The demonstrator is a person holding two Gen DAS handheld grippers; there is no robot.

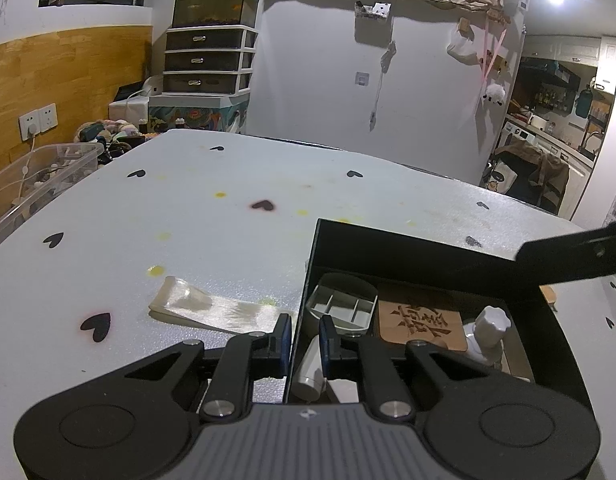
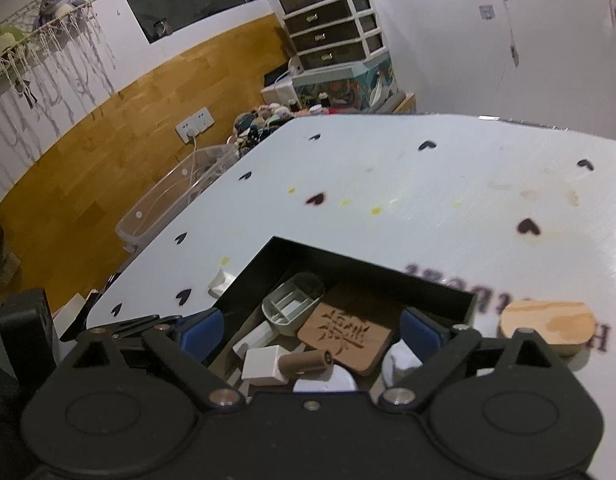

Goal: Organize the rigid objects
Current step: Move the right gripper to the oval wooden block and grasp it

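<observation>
Inside black box [image 2: 448,292] | carved wooden tile [image 2: 348,332] | grey tray [image 2: 291,304]

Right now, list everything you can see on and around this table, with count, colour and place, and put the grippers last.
table: one, white with black hearts, under everything
box: one, black, open, on table
divided tray: one, grey, inside box, far corner
carved wooden tile: one, brown, inside box, centre
white knob-shaped piece: one, white, inside box
white block: one, white, inside box, near side
brown cylinder: one, brown, inside box beside block
wooden disc: one, light wood, on table outside box
clear wedge: one, translucent, on table beside box
storage bin: one, clear, beside table
left gripper: one, black, shut on box wall
right gripper: one, black, open over box
</observation>
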